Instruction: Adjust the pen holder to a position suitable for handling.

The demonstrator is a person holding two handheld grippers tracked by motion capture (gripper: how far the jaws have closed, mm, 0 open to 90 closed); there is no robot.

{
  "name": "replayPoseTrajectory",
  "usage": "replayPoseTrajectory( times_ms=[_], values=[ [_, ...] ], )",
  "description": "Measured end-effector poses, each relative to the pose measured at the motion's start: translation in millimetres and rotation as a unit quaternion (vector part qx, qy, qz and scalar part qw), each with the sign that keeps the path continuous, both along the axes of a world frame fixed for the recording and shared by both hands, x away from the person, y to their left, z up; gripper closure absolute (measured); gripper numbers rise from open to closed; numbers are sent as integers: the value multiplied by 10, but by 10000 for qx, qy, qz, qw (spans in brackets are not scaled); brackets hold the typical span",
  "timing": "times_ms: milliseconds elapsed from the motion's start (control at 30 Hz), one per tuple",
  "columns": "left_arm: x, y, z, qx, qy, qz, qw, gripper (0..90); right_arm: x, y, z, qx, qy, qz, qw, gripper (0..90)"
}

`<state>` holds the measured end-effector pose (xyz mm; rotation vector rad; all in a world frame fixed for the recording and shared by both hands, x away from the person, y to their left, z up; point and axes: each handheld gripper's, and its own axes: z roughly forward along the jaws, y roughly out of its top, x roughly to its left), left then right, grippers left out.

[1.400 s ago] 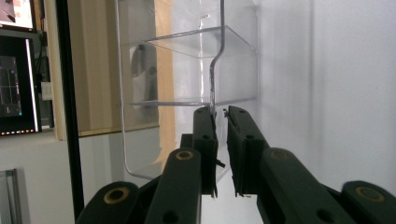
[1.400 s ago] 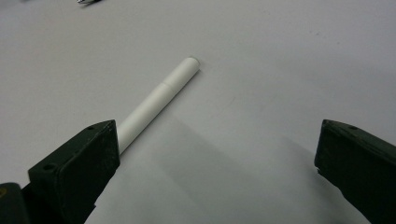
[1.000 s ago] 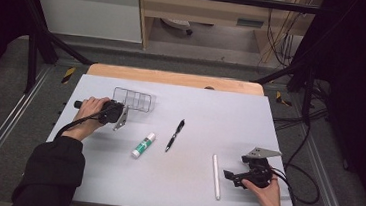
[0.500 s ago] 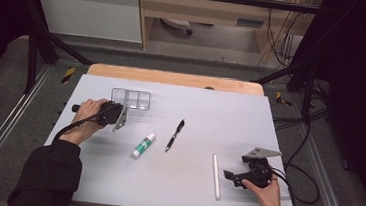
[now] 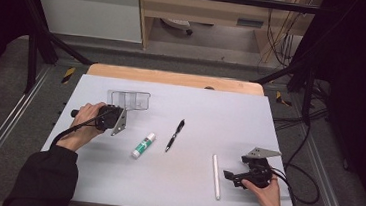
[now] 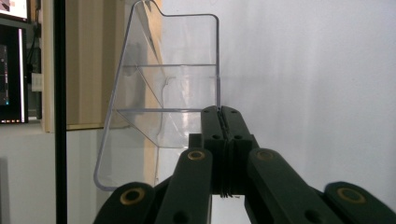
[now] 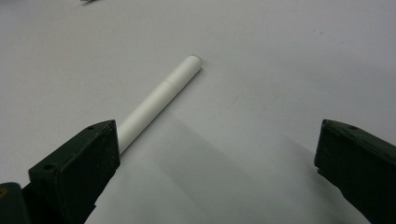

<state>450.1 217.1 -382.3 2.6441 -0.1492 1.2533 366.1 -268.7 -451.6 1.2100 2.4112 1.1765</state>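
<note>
A clear plastic holder [image 5: 130,100] with inner dividers is at the back left of the white table [image 5: 210,110]. My left gripper [image 5: 119,110] is shut on its thin wall edge; in the left gripper view the jaws [image 6: 222,112] meet on the edge of the clear holder [image 6: 163,107]. At the front right, my right gripper [image 5: 229,177] rests on the table and is open. A white pen [image 5: 216,176] lies just left of it. In the right gripper view the white pen [image 7: 159,100] runs out from beside the left jaw of the right gripper [image 7: 219,172], which has nothing between its jaws.
A glue stick [image 5: 143,145] with a green label and a black pen [image 5: 174,135] lie in the middle of the table. A wooden board edge [image 5: 173,78] runs along the back. Cables [image 5: 301,163] trail off the right side.
My left gripper has shifted a little with the clear holder in its grip, and the holder now sits at a different tilt. The right gripper and the loose items have not moved.
</note>
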Motion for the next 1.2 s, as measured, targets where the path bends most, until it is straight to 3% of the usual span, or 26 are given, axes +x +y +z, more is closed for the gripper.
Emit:
replayPoseTrajectory(
  times_ms=[233, 433, 700, 1000, 1200],
  values=[
    [-47, -10, 37, -121, -34, -40, 9999, 887, 0, 1, 0, -1, 2, 2, 10000, 8],
    [-112, -45, 87, -356, -39, -131, 9993, 887, 1, 2, -1, -1, 5, 2, 10000, 8],
    [-241, -203, 126, -536, -64, -365, 9979, 887, 0, 1, 1, -4, 6, -1, 10000, 8],
    [-417, -498, 95, -759, -16, -766, 9942, 885, 2, 4, -2, -17, -22, 19, 10000, 8],
    [-466, -631, 54, -975, 154, -971, 9904, 884, -1, 3, 0, -12, -15, 12, 10000, 8]
  ],
)
